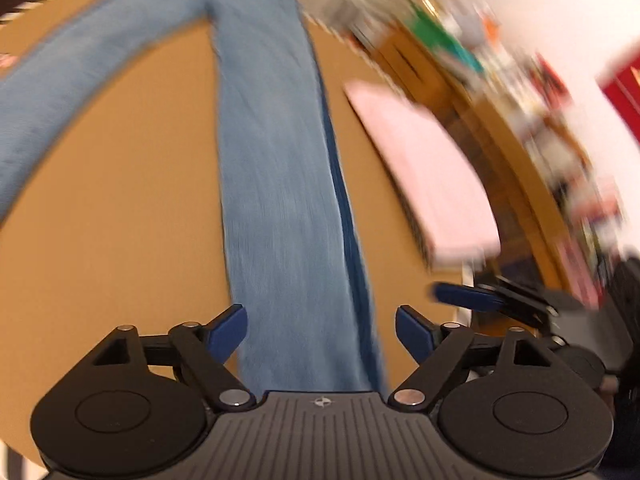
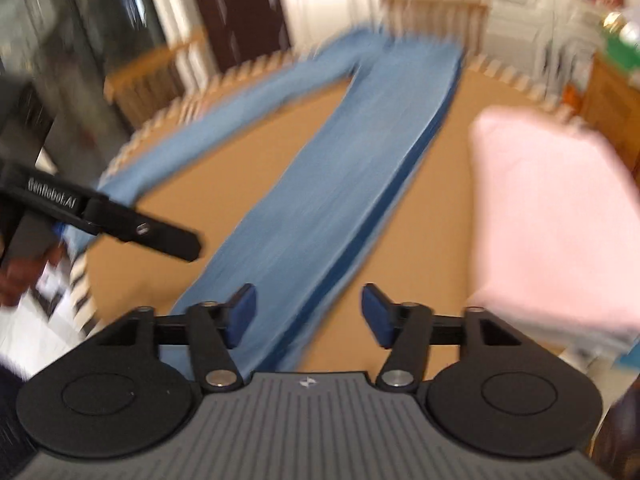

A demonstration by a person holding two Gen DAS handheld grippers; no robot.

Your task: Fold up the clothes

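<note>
We hover left gripper (image 1: 321,330) and right gripper (image 2: 308,316), both spread and empty | jeans (image 1: 280,184) legs splayed for folding | pink stack (image 1: 424,172) parked aside on table (image 1: 120,208)

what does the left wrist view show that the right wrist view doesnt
Only the left wrist view shows the cluttered wooden shelf along the right and the right gripper's blue finger reaching in from the side. Only the right wrist view shows the white cabinets beyond the table and the left gripper's black finger entering at left. Both show the blue jeans with legs spread apart, the folded pink cloth beside them, the brown tabletop, and open fingers holding nothing.
</note>
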